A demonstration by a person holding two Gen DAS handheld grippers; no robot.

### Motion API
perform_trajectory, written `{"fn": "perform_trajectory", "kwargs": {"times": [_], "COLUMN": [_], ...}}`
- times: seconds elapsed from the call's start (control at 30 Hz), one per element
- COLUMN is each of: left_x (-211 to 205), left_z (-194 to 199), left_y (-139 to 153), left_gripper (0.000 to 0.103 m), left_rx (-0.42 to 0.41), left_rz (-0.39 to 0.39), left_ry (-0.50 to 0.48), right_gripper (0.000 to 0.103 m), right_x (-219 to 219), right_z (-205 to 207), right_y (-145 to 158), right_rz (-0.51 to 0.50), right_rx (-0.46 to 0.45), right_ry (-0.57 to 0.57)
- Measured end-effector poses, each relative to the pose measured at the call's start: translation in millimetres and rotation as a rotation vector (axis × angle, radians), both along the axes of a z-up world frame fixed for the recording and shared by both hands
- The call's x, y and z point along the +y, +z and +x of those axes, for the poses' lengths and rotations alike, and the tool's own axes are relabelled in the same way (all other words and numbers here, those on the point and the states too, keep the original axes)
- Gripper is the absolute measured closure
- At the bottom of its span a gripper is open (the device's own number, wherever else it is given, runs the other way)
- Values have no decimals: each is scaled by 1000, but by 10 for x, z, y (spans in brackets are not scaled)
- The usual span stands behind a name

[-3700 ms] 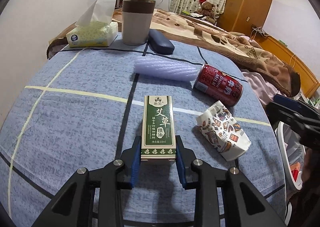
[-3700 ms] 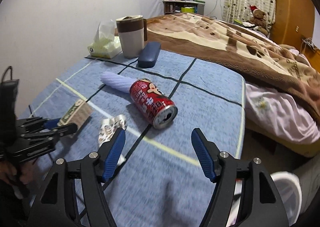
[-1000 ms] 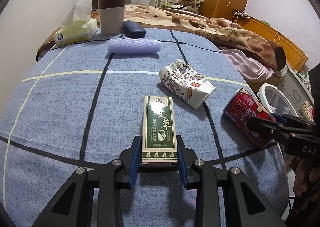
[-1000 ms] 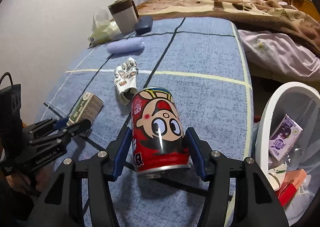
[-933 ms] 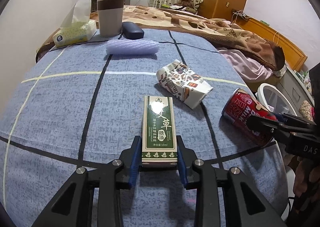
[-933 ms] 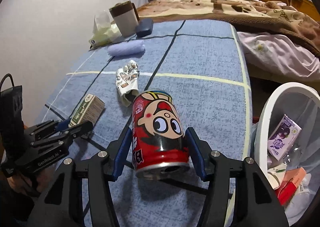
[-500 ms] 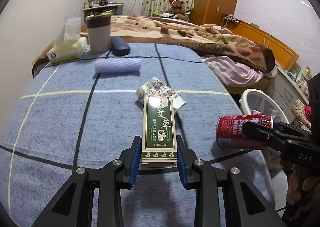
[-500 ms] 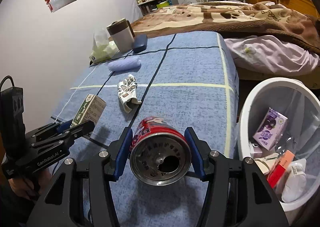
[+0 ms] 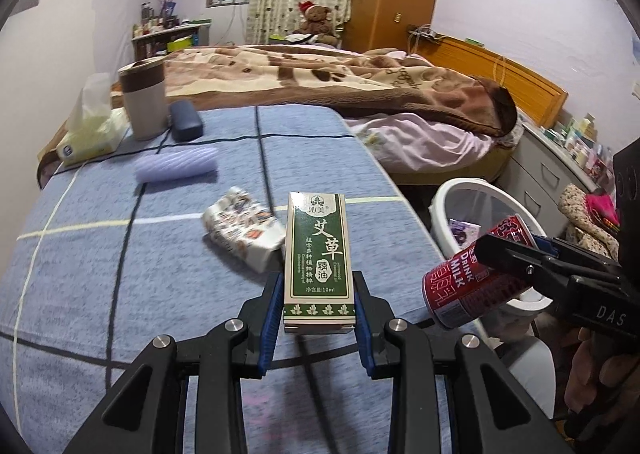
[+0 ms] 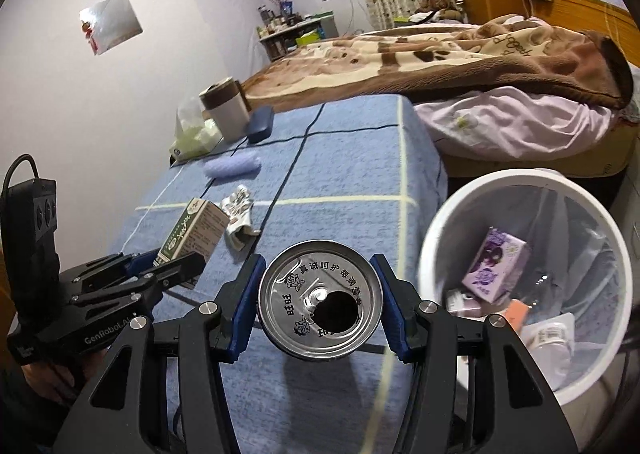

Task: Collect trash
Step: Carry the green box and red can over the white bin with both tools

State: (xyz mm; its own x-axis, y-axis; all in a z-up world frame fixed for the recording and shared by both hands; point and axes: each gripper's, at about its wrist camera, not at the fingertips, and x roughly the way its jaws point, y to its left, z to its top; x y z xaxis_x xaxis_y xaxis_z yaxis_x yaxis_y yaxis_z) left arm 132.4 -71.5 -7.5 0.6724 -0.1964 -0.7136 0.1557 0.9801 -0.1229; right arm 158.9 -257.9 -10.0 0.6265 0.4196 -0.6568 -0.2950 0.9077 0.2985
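Observation:
My left gripper (image 9: 318,320) is shut on a green and white box (image 9: 319,258) and holds it up above the blue bedspread (image 9: 100,254). It also shows in the right wrist view (image 10: 192,230). My right gripper (image 10: 318,308) is shut on a red drink can (image 10: 318,304), its opened top facing the camera, held above the bed's right edge. The can also shows at the right of the left wrist view (image 9: 476,278). A white trash bin (image 10: 440,230) stands on the floor right of the bed. A crumpled patterned wrapper (image 9: 242,228) lies on the bedspread.
A lilac ribbed roll (image 9: 176,168), a dark case (image 9: 186,126), a beige cup (image 9: 144,102) and a tissue box (image 9: 90,134) sit at the far end. A brown blanket (image 9: 320,74) covers the bed beyond. The bin holds a purple carton (image 10: 496,266) and other trash.
Both grippers have lifted higher and swung right toward the bin. The can has turned so its top faces the right camera. The box now hides part of the wrapper.

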Motion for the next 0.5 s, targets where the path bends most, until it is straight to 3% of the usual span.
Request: {"fn": "perform_trajectory", "kwargs": {"times": [0.5], "left_x": [-898], "left_z": [225], "left_y": [-19], "left_gripper": [70], "left_rx": [15], "left_rz": [-3], "left_ry": [-205], "right_gripper": [48], "right_x": [-798], "right_z": [-42], "right_y": [20], "right_rz": [15], "right_rx": [-8], "right_ry": [-243]}}
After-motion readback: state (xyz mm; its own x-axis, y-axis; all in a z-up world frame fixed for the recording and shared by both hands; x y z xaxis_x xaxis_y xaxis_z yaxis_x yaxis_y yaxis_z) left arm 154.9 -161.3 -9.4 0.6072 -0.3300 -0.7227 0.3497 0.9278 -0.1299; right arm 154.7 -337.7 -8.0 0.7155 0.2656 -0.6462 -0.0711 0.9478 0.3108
